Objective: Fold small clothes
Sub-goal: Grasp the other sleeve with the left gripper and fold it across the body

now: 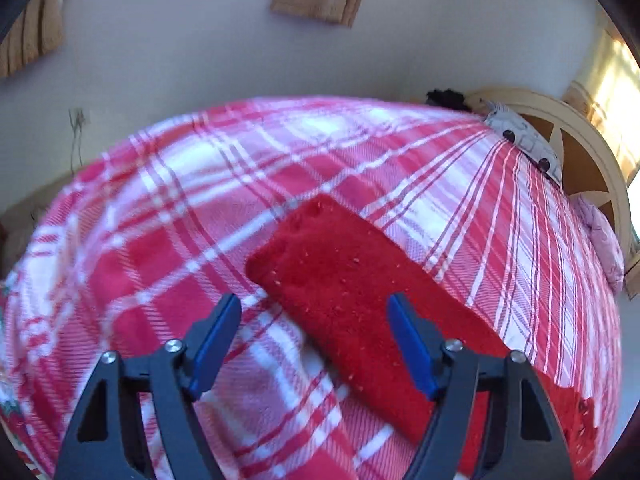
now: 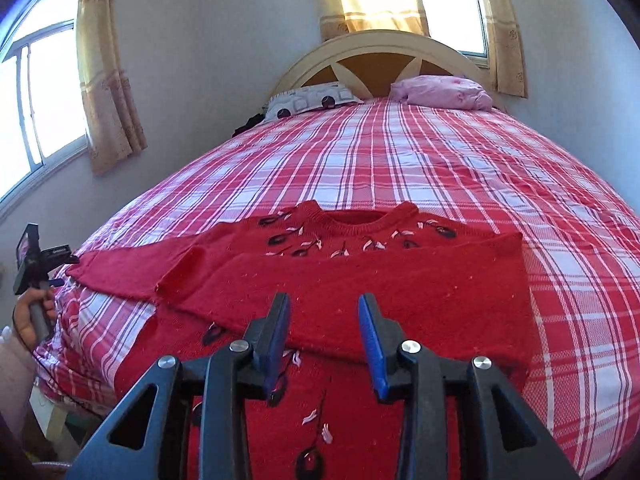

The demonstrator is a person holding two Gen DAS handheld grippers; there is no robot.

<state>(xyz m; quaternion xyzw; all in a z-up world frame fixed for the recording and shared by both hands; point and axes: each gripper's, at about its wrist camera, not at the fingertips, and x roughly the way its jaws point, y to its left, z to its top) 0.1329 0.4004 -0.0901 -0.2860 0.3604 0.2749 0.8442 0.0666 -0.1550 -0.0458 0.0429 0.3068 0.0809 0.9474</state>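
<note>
A small red knit sweater [image 2: 360, 280] with black and white embroidery lies flat on the plaid bed, neckline toward the headboard. Its right sleeve [image 2: 380, 284] is folded across the chest. Its left sleeve [image 1: 340, 276] stretches out flat toward the bed's left edge. My left gripper [image 1: 316, 312] is open, hovering just above that sleeve's cuff end, empty; it also shows at the far left of the right wrist view [image 2: 56, 268]. My right gripper [image 2: 324, 312] is open and empty, just above the sweater's middle near the folded sleeve.
The bed has a red and white plaid cover [image 2: 400, 160]. A patterned pillow [image 2: 312, 102] and a pink pillow [image 2: 440, 92] lie by the wooden headboard [image 2: 380, 52]. Walls and curtained windows stand to the left and behind.
</note>
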